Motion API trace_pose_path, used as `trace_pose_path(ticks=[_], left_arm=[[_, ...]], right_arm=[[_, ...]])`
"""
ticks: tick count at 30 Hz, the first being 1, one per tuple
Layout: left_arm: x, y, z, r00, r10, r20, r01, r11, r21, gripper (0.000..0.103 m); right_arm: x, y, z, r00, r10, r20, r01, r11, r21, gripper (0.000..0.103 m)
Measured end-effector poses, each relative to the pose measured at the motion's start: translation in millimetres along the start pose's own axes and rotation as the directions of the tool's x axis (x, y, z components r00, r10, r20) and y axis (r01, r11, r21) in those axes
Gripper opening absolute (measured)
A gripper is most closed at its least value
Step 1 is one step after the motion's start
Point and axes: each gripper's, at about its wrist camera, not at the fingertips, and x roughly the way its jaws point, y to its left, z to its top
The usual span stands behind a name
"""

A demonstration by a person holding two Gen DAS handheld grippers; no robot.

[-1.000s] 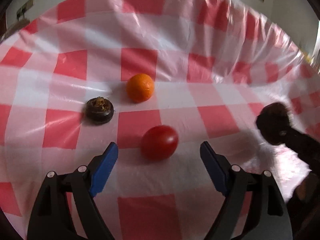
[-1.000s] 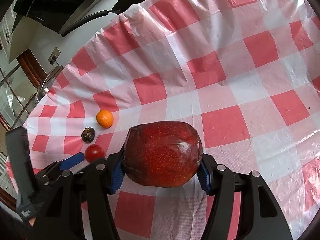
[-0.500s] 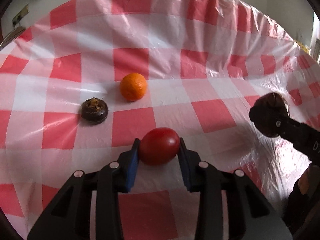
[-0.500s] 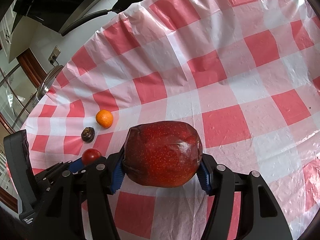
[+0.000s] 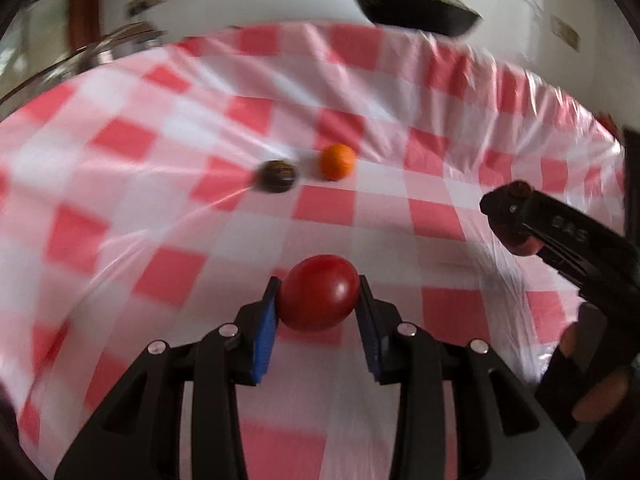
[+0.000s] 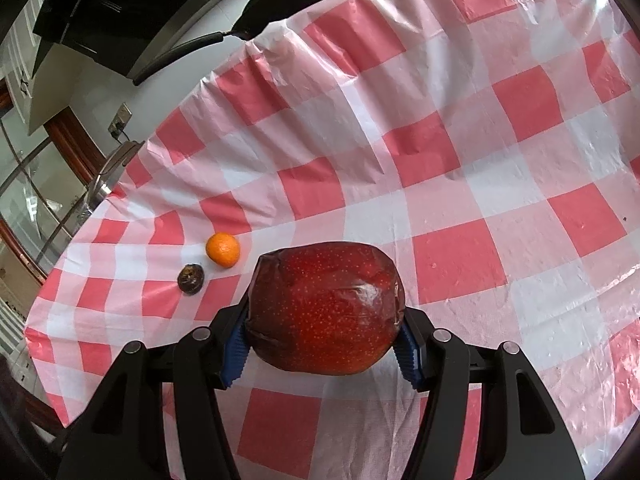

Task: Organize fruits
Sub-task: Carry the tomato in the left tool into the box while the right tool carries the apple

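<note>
My left gripper (image 5: 318,304) is shut on a red tomato (image 5: 319,293) and holds it above the checked tablecloth. My right gripper (image 6: 322,346) is shut on a large dark red apple (image 6: 325,312), held above the cloth. The right gripper also shows at the right of the left wrist view (image 5: 516,220). A small orange (image 5: 337,161) and a dark brown round fruit (image 5: 277,176) lie side by side on the cloth; both show in the right wrist view too, the orange (image 6: 223,249) and the brown fruit (image 6: 191,278).
A red-and-white checked plastic tablecloth (image 6: 460,168) covers the table. A black pan (image 5: 416,8) sits past the far edge. A metal pot rim (image 5: 80,60) is at the far left. The table edge (image 6: 44,312) runs along the left.
My left gripper closed on the tomato and has lifted it off the cloth. The left wrist view now looks further across the table. The right gripper still holds the apple in place.
</note>
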Motion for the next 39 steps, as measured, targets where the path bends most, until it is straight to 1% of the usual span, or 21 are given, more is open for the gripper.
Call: trace_pose_path(ticks=[2, 4, 6, 9, 10, 12, 16, 20, 25, 30, 36, 39], left_arm=[[-23.4, 8.4, -10.7, 0.999, 0.025, 0.021, -0.024, 0.998, -0.054, 0.037], [-43.6, 13.0, -25.2, 0.998, 0.055, 0.025, -0.053, 0.996, -0.065, 0.037], [-60.4, 16.8, -38.7, 0.997, 0.074, 0.023, -0.072, 0.995, -0.062, 0.037], [-88.1, 25.1, -63.4, 0.992, 0.124, 0.026, -0.123, 0.992, -0.041, 0.037], [-97.2, 29.5, -72.4, 0.989, 0.144, 0.025, -0.143, 0.989, -0.034, 0.037], [-110.9, 39.9, -87.8, 0.987, 0.161, 0.018, -0.161, 0.986, -0.032, 0.037], [-141.0, 66.0, -119.3, 0.979, 0.202, 0.011, -0.202, 0.978, -0.050, 0.037], [-168.0, 89.5, -146.0, 0.972, 0.234, 0.012, -0.233, 0.970, -0.064, 0.037], [-198.7, 116.0, -174.8, 0.964, 0.267, 0.019, -0.265, 0.961, -0.081, 0.037], [-222.6, 142.4, -198.2, 0.955, 0.296, 0.018, -0.292, 0.949, -0.116, 0.037], [-246.5, 185.3, -233.8, 0.939, 0.345, -0.010, -0.340, 0.918, -0.203, 0.037], [-253.9, 201.8, -249.3, 0.930, 0.367, -0.028, -0.363, 0.900, -0.241, 0.037]], right_arm=[[-3.2, 1.0, -1.1, 1.000, 0.023, -0.002, -0.023, 1.000, -0.010, 0.060], [-6.4, 2.1, -4.8, 0.998, 0.053, -0.035, -0.053, 0.999, -0.012, 0.060], [-14.7, 3.0, -12.8, 0.998, 0.037, -0.051, -0.037, 0.999, -0.006, 0.060], [-33.7, 5.9, -39.4, 0.994, 0.041, -0.104, -0.037, 0.999, 0.037, 0.060], [-39.8, 9.3, -48.6, 0.992, 0.053, -0.118, -0.048, 0.998, 0.043, 0.060], [-52.2, 18.8, -67.7, 0.987, 0.080, -0.136, -0.075, 0.996, 0.041, 0.060], [-74.4, 53.9, -108.9, 0.975, 0.107, -0.195, -0.118, 0.992, -0.043, 0.060], [-99.4, 92.2, -143.7, 0.963, 0.145, -0.227, -0.182, 0.972, -0.151, 0.060], [-127.4, 140.3, -188.5, 0.943, 0.172, -0.285, -0.258, 0.917, -0.302, 0.060], [-149.3, 172.1, -223.9, 0.928, 0.181, -0.327, -0.310, 0.861, -0.403, 0.060], [-164.2, 205.7, -261.0, 0.908, 0.187, -0.375, -0.367, 0.786, -0.497, 0.060], [-171.7, 221.4, -285.0, 0.893, 0.189, -0.408, -0.406, 0.730, -0.550, 0.060]])
